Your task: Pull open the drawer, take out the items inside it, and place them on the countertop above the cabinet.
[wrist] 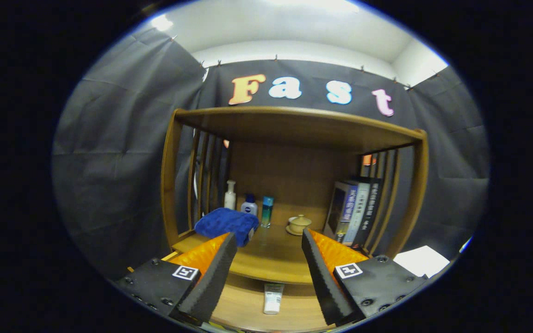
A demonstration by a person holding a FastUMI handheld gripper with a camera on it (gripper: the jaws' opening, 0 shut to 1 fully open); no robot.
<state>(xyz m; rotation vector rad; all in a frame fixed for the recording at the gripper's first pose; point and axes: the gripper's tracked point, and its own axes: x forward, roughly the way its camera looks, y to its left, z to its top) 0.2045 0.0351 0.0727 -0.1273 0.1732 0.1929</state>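
White tube (pixel 273 298) lying in the open drawer (pixel 248 307), below and between the spread, empty jaws of the gripper (pixel 269 245). To grasp well, lower the jaws astride the tube's middle, then lift to the surface (pixel 271 263) beside the blue towel (pixel 226 223).

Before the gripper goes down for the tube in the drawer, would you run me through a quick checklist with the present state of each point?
1. Drawer pulled open: ok.
2. White tube lying in the drawer, exposed: ok.
3. Gripper fingers open and holding nothing: ok.
4. Tube lined up between the fingers: ok, roughly centred below them.
5. Bare spot on the countertop between the blue towel and the lidded cup: ok.
6. Other items deeper in the drawer: cannot tell.
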